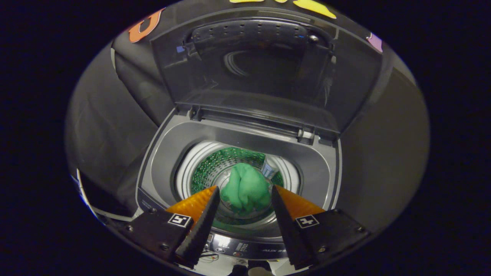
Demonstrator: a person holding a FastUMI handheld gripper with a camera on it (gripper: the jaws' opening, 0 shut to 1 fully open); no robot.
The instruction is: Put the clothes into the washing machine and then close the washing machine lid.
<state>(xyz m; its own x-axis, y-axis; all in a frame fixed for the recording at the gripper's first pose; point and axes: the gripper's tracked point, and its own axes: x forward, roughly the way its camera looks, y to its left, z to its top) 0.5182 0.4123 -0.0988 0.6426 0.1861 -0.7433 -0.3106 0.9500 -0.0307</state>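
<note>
- While our gripper [245, 188] hovers over the top-loading washing machine [161, 153], we see its fingers spread wide, holding nothing.
- We find the green garment [247, 188] bunched in the perforated drum [215, 165] (centre of the frame, between the fingertips).
- Across the upper frame, the lid [264, 76] stands raised.

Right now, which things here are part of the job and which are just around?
Job:
- cloth, green, lying in the drum, seen between the fingers
- lid, standing open
- washer
- gripper, open, holding nothing

Just around:
- control panel on the washer's near edge
- black booth wall behind
</note>
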